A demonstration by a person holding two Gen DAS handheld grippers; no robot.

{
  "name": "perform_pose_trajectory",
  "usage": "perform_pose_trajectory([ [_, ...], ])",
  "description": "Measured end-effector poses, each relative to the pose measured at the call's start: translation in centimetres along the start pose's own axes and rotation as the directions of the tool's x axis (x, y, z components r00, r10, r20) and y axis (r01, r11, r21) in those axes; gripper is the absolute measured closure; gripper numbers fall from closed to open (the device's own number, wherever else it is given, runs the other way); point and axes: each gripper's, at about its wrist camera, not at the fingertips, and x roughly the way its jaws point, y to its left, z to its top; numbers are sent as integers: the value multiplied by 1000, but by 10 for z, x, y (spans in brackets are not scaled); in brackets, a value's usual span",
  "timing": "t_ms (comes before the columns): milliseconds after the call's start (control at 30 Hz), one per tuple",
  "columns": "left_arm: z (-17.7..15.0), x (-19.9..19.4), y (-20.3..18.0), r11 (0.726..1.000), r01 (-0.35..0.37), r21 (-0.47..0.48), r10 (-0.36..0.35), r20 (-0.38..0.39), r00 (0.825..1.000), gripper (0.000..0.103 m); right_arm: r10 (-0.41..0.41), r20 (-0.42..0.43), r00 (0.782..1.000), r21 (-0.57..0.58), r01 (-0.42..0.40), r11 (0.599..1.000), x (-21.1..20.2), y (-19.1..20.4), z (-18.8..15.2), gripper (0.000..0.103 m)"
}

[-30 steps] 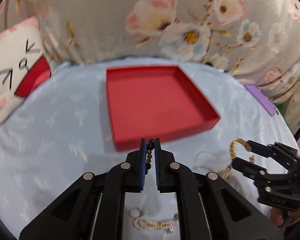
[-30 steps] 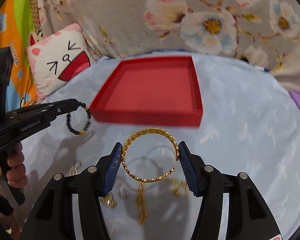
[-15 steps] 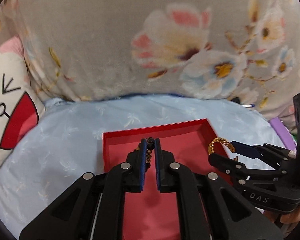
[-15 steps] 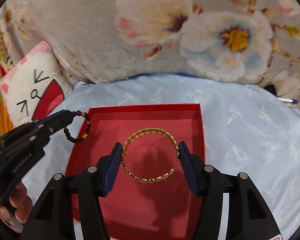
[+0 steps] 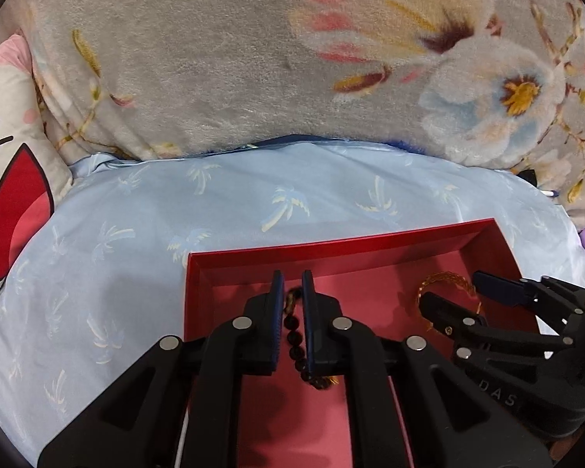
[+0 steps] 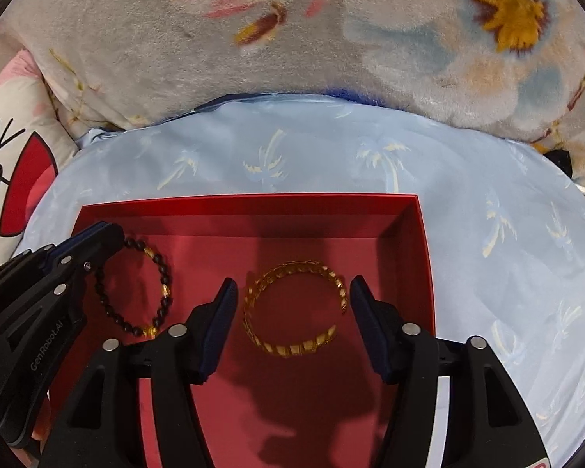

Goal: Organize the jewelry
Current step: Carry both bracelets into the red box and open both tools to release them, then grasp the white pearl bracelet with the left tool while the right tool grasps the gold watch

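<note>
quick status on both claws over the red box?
Left claw: jaws just opening, barely apart; black bead bracelet between them, grip unclear.
Right claw: open, jaws just widened; gold cuff bracelet lies free between them in the red box.

dim warm light, fisheye-warped edges

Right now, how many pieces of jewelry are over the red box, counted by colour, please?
Gold: 1, the gold cuff bracelet, between the jaws of the right gripper.
Dark beads: 1, the black bead bracelet, at the left gripper.
Total: 2, both over the red box.
</note>
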Motion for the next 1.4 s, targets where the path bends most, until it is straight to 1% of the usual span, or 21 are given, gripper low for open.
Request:
perform_pose_trajectory([
  [33, 0, 0, 1, 1000, -16, -8, 16, 3, 1000, 77, -1, 9, 1000, -1, 1, 1000, -1, 0, 0, 39],
  [67, 0, -3, 2, 1000, -24, -14, 24, 14, 1000, 65, -5, 29, 1000, -4, 5, 1000, -7, -1, 0, 39],
  [100, 1, -9, 4, 999, -31, -14, 31, 37, 999, 60, -10, 51, 999, -4, 10, 1000, -14, -2, -2, 39],
  [167, 1, -26, 6, 999, -41, 0, 41, 87, 995, 58, -9, 99, 995, -1, 9, 1000, -33, -5, -5, 39],
  [233, 0, -48, 10, 999, -42, 8, 41, 131, 991, 52, 17, 153, 988, 2, -18, 1000, -61, -10, -13, 36],
  [267, -3, -63, 13, 999, -42, 11, 40, 156, 987, 45, 29, 179, 983, -2, -29, 1000, -76, -13, -19, 35],
  [300, -7, -76, 15, 999, -45, 14, 42, 179, 983, 39, 38, 208, 977, -11, -37, 999, -93, -15, -28, 33],
  [333, -14, -91, 17, 998, -50, 25, 44, 205, 978, 37, 43, 233, 971, -18, -40, 999, -108, -19, -38, 31],
  [400, -30, -116, 19, 996, -71, 55, 56, 235, 970, 35, 54, 269, 962, -32, -47, 998, -134, -25, -64, 28],
  [467, -48, -137, 22, 995, -77, 64, 60, 241, 969, 34, 66, 282, 957, -44, -56, 997, -155, -31, -95, 27],
  [600, -92, -170, 26, 997, -30, 67, 15, 207, 978, 31, 56, 267, 962, -54, -43, 998, -178, -39, -155, 27],
  [733, -142, -190, 26, 999, 6, 43, -13, 161, 987, 31, -32, 254, 967, -38, 43, 998, -187, -38, -219, 27],
  [767, -155, -193, 26, 999, 3, 38, -9, 154, 988, 31, -38, 248, 968, -28, 46, 999, -188, -37, -233, 27],
  [900, -208, -202, 23, 999, -27, 27, 23, 117, 993, 31, 1, 215, 977, 4, -1, 1000, -188, -34, -281, 27],
  [967, -231, -204, 25, 1000, -13, -5, 14, 81, 997, 30, 5, 211, 977, 8, -7, 1000, -188, -31, -301, 27],
  [1033, -251, -204, 28, 999, 10, -53, -7, 43, 999, 30, 20, 205, 978, 17, -24, 1000, -188, -29, -316, 27],
  [1067, -260, -204, 29, 996, 31, -81, -29, 20, 999, 30, 34, 203, 979, 24, -39, 999, -188, -29, -323, 27],
  [1167, -278, -203, 26, 987, 62, -148, -65, -15, 998, 30, 53, 205, 977, 31, -61, 998, -187, -26, -338, 27],
  [1267, -281, -198, 11, 982, 24, -185, -32, -42, 999, 30, 70, 192, 979, 30, -77, 997, -183, -22, -348, 27],
  [1300, -281, -195, 7, 982, 18, -188, -28, -51, 998, 30, 65, 189, 980, 28, -71, 997, -181, -21, -348, 27],
  [1400, -279, -186, -5, 987, -40, -158, 27, -85, 996, 30, 57, 203, 978, 20, -62, 998, -184, -18, -350, 27],
])
